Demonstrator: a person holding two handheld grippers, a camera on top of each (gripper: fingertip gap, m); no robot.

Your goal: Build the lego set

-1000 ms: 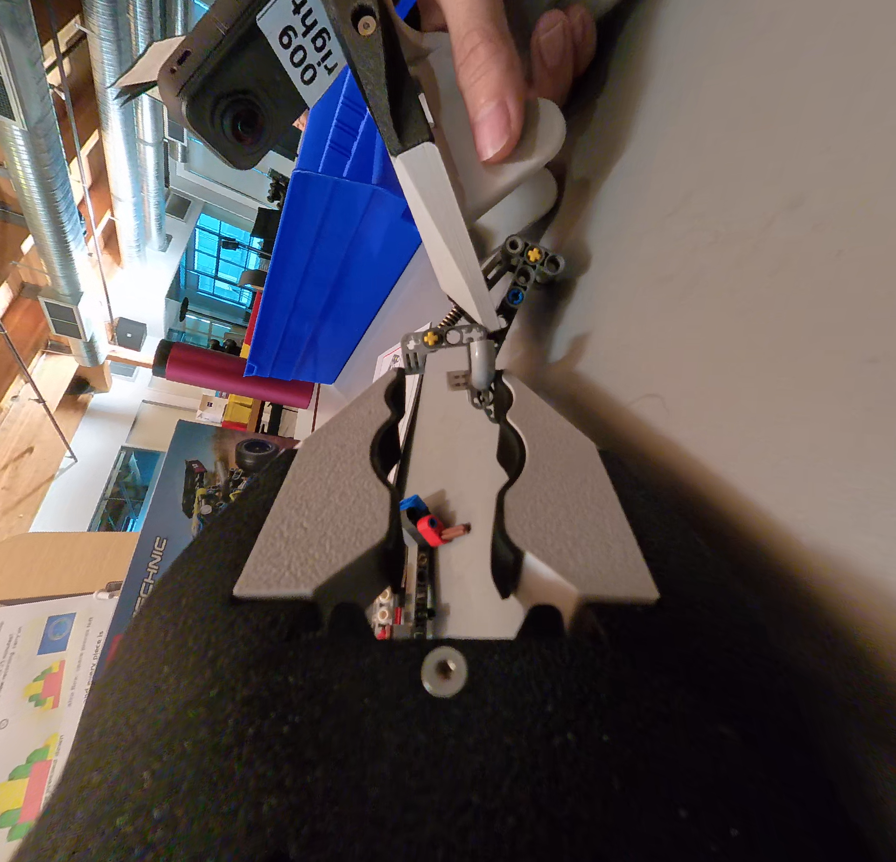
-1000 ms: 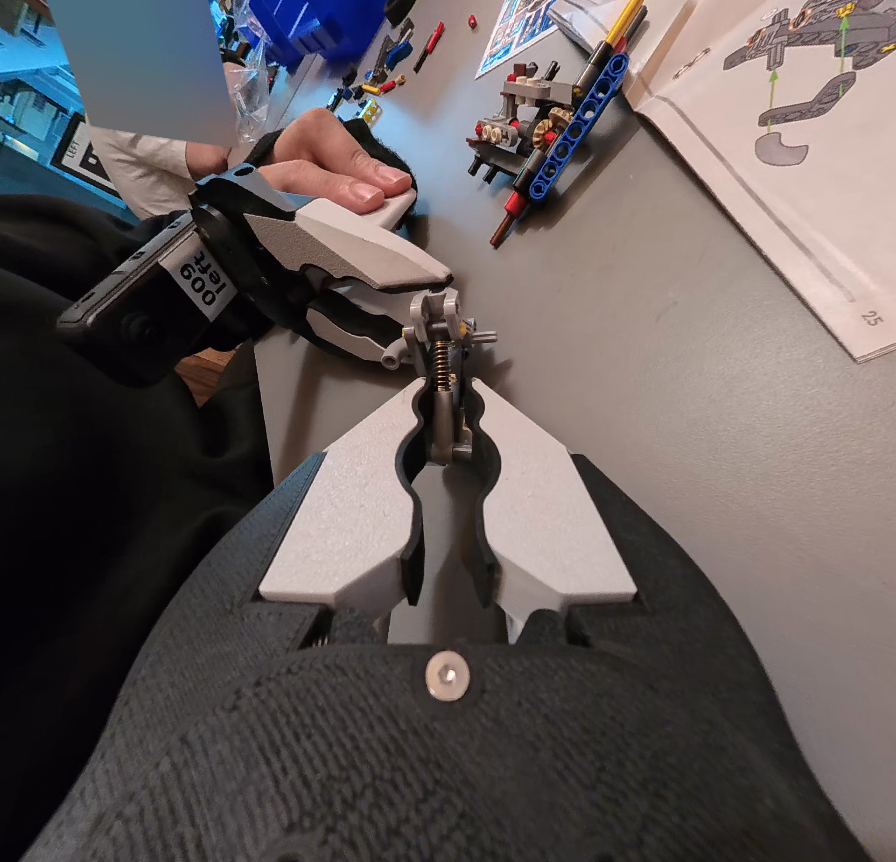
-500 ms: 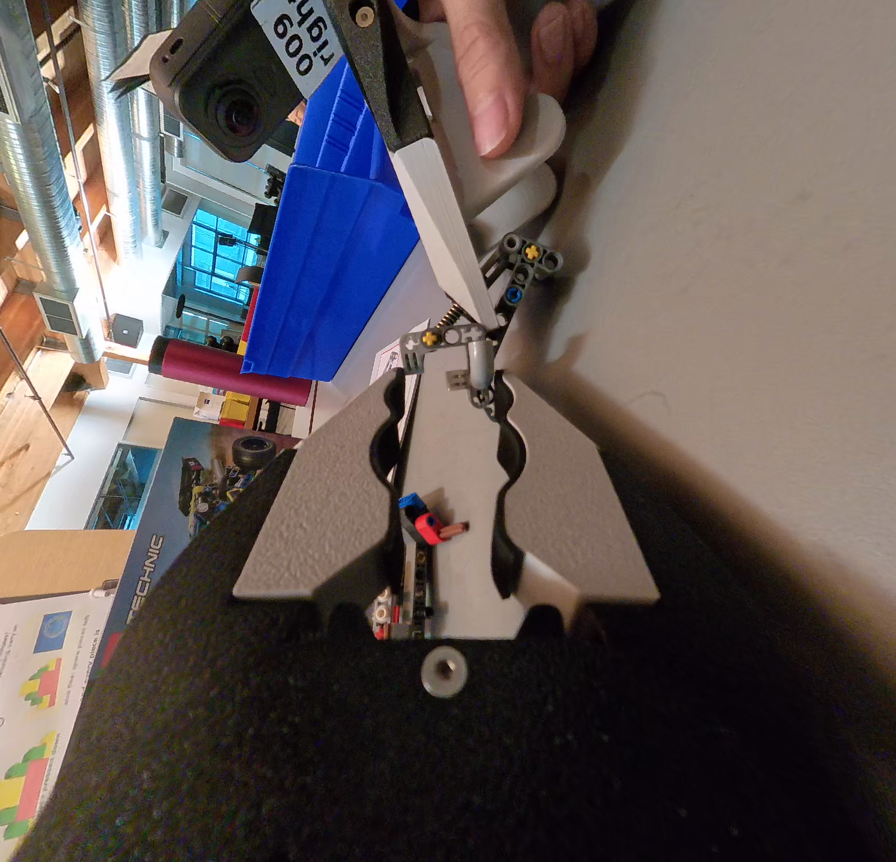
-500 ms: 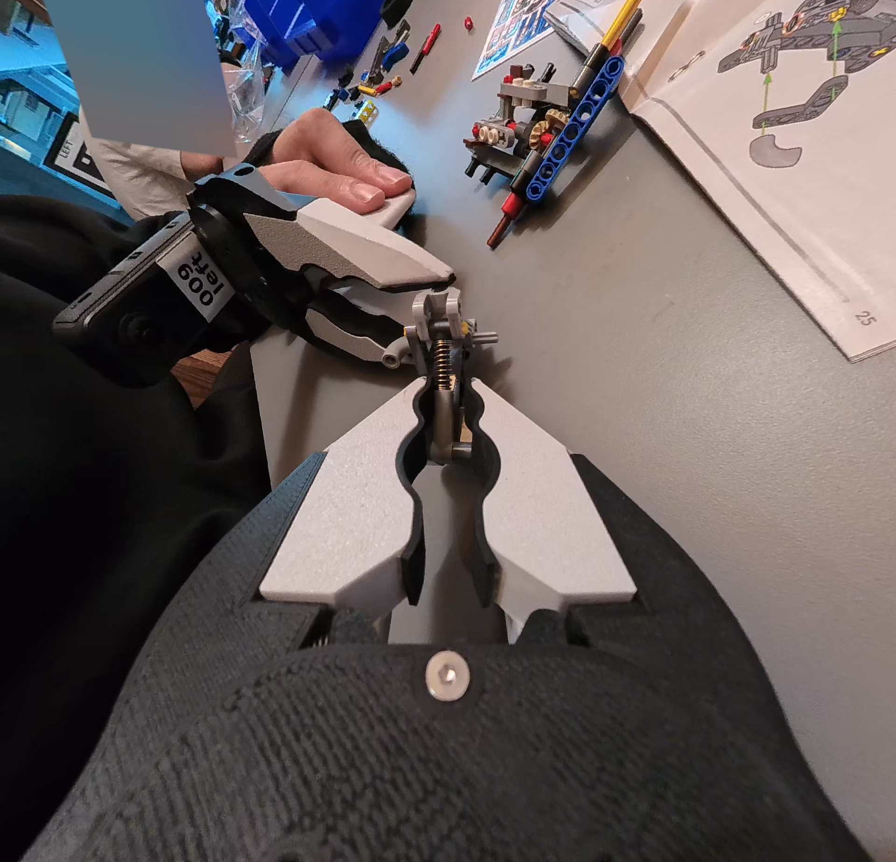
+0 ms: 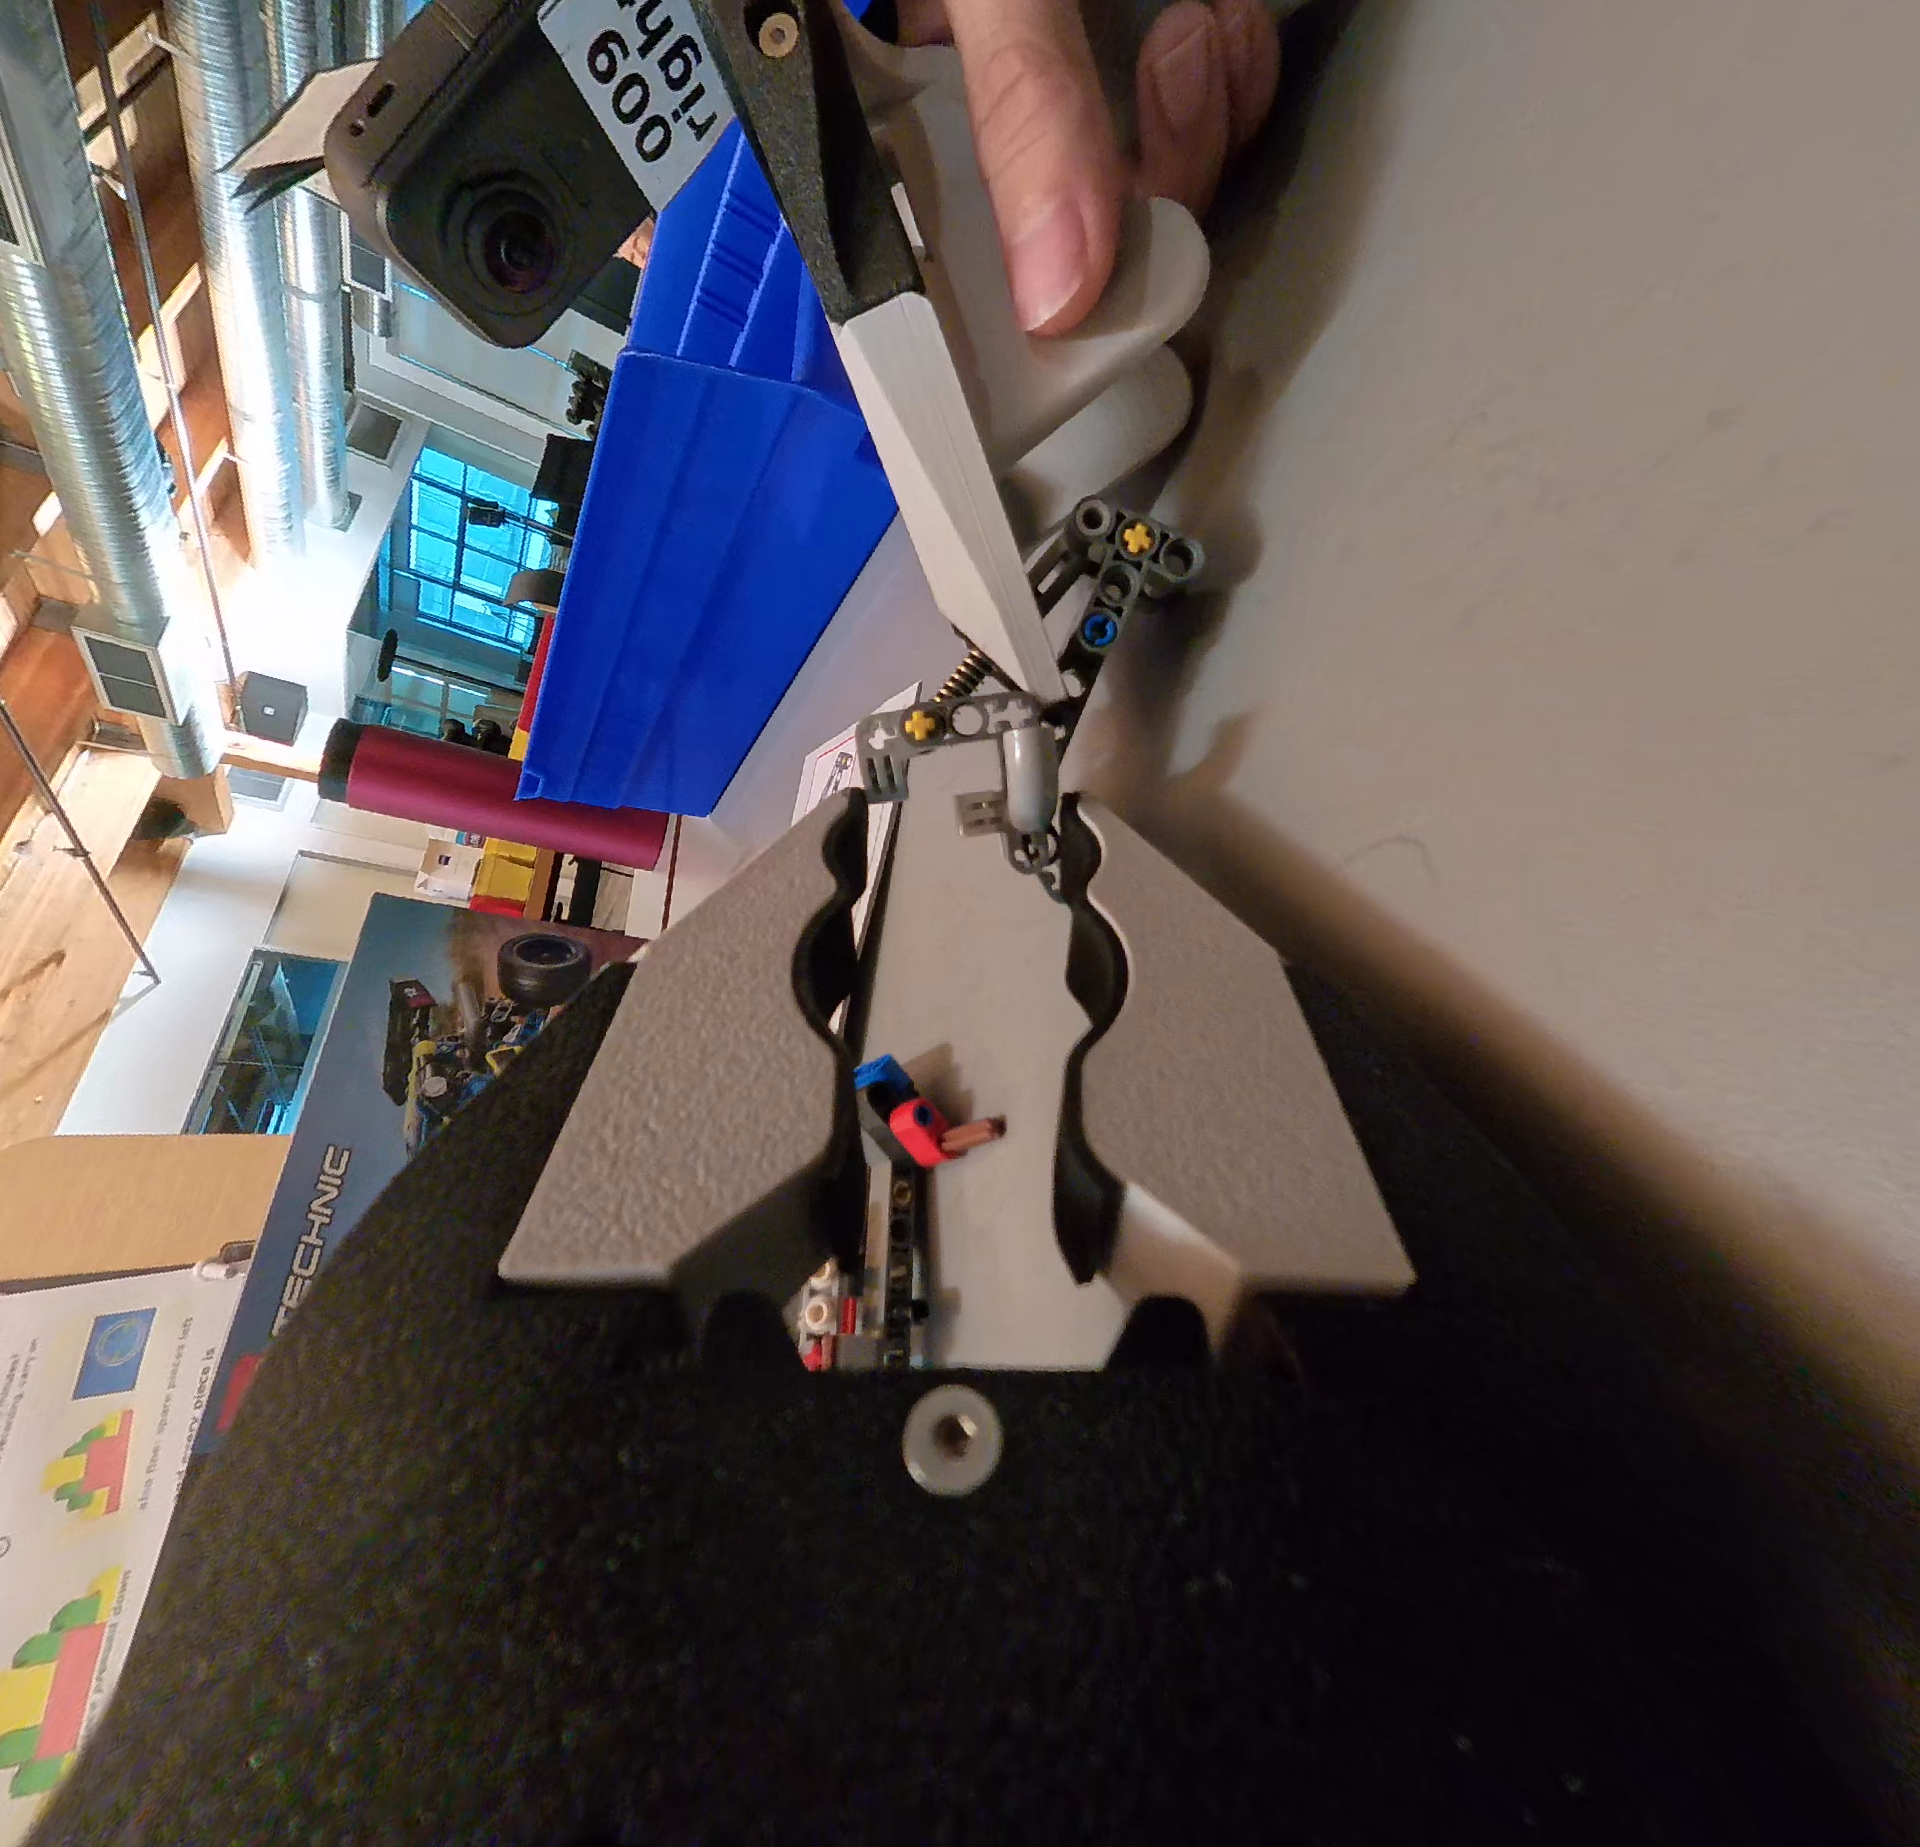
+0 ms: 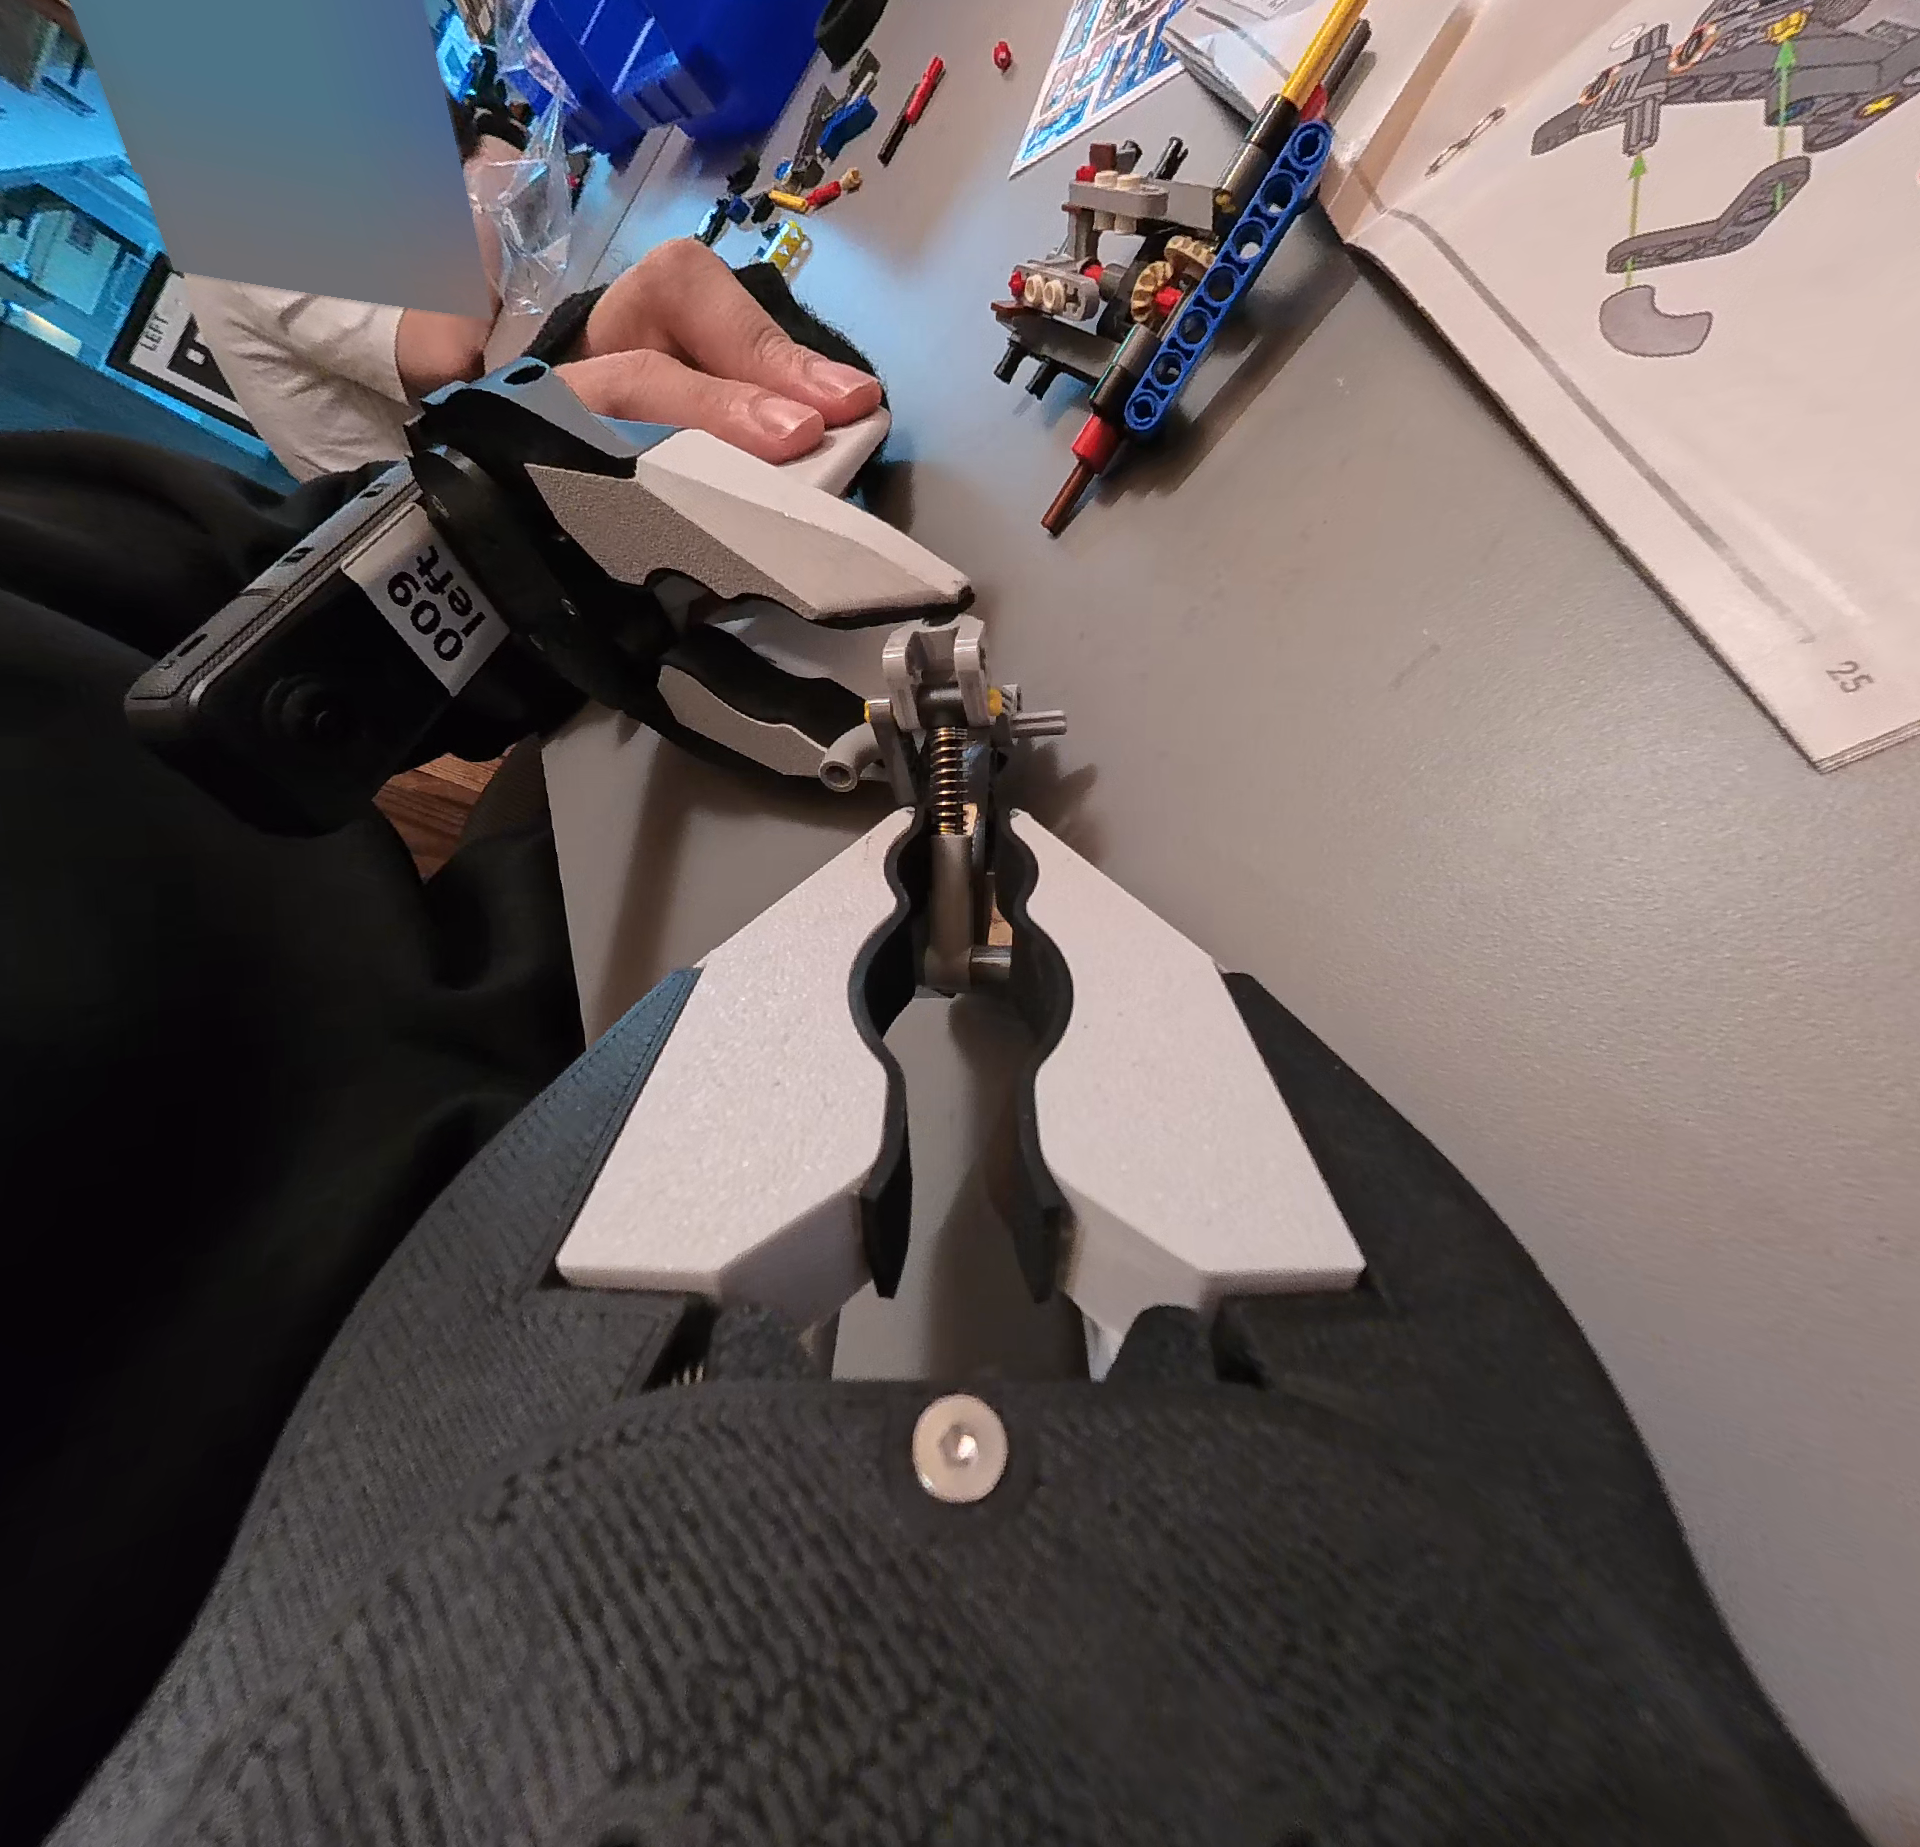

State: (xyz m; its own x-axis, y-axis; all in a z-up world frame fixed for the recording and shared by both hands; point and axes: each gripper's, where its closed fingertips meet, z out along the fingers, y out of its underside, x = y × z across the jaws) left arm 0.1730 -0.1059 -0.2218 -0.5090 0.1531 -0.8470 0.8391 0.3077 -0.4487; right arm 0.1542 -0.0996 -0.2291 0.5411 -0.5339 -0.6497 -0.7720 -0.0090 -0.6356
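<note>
The right gripper (image 6: 961,831) has its jaws pinching a small grey spring assembly (image 6: 951,748) just above the table (image 6: 1403,966); the pinched lower part is hidden. The left gripper (image 5: 966,810) has spread jaws; whether one tip touches the assembly's light grey connector (image 5: 1029,784) is unclear. Only the right wrist view shows the half-built chassis (image 6: 1153,270) and the cut-off instruction booklet (image 6: 1714,343).

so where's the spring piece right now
In the right wrist view, the spring piece sits centre frame, clamped between the right tongs, with the left tongs at its top end from the left.
</note>
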